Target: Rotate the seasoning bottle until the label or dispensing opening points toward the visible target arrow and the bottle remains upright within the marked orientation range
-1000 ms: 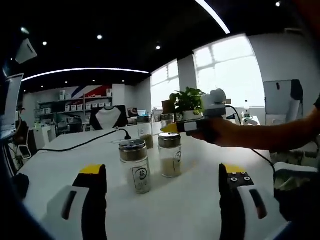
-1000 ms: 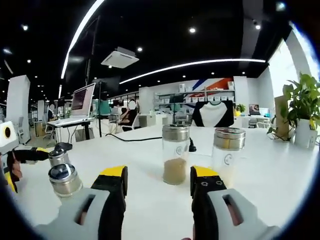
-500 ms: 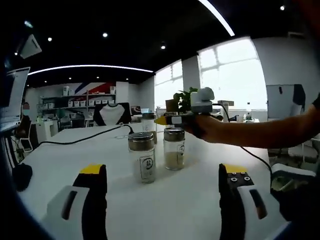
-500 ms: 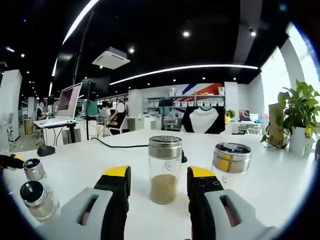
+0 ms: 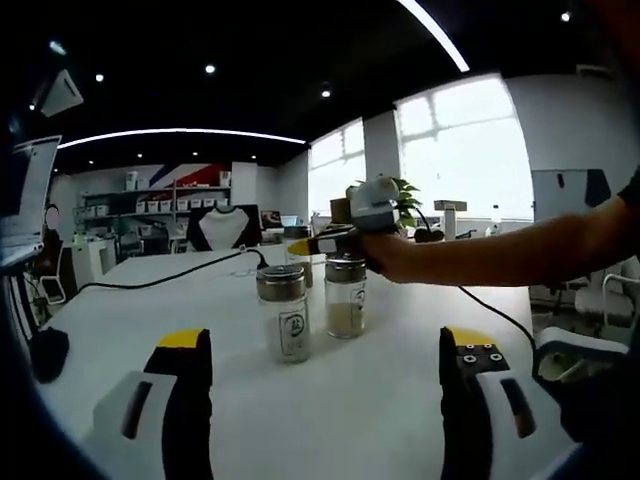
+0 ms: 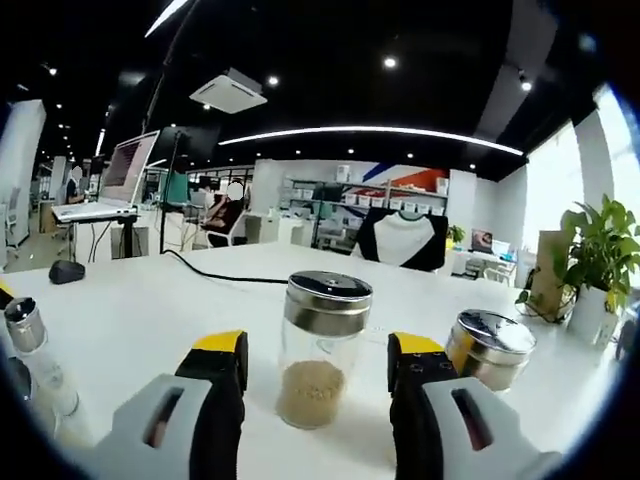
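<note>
Since the earlier frames the right gripper has closed in on the seasoning bottle: in the right gripper view the bottle now stands larger and sits between the two yellow-tipped jaws, whereas before it stood beyond them. Jaws are spread, one on each side of the glass; whether they touch it I cannot tell. Bottle is upright on the white table, clear glass, metal cap, tan granules in the lower part. A second metal-capped jar stands just to the right of it, partly behind the right jaw. A black cable runs across the table farther back, and a potted plant stands at the right edge. In the left gripper view the left gripper is held low over the table, jaws wide apart and holding nothing. Ahead of it stand two capped bottles side by side, the labelled bottle and another bottle beside it. The right gripper reaches in from the right there, held in a hand, its yellow tip above the bottles.
</note>
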{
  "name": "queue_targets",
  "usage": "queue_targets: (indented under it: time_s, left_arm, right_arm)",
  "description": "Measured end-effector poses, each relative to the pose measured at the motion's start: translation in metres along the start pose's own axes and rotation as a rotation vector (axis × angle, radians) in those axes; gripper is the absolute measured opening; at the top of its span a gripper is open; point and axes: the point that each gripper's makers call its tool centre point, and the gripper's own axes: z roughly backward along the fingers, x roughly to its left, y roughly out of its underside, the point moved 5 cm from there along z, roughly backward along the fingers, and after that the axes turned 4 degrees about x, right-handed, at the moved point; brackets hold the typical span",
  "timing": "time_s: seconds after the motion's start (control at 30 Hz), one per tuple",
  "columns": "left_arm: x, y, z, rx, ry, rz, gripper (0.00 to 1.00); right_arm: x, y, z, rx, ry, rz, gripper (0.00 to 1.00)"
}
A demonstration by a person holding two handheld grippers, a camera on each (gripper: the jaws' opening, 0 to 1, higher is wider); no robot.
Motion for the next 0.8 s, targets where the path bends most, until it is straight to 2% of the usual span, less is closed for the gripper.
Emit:
queue_targets:
  time_s: [0.27,0.47,0.63,0.7,0.8]
  left_arm:
    - [0.007,-0.002,0.006,-0.013,-0.010,0.019,1.00]
    - [0.006,-0.004,0.007,-0.022,-0.008,0.022,0.99]
    - [0.005,-0.002,0.006,-0.022,-0.004,0.027,0.99]
    - [0.005,-0.001,0.005,-0.019,0.000,0.030,0.98]
    - [0.004,-0.001,0.006,-0.020,0.001,0.028,0.98]
  right_arm:
    - [0.000,0.000,-0.018,0.051,0.049,0.013,0.54]
    - [0.001,0.000,-0.026,0.059,0.059,0.004,0.51]
    - [0.003,0.003,-0.025,0.066,0.070,-0.025,0.47]
    - [0.003,0.004,-0.023,0.068,0.083,-0.063,0.46]
    - [0.004,0.005,-0.023,0.067,0.082,-0.060,0.45]
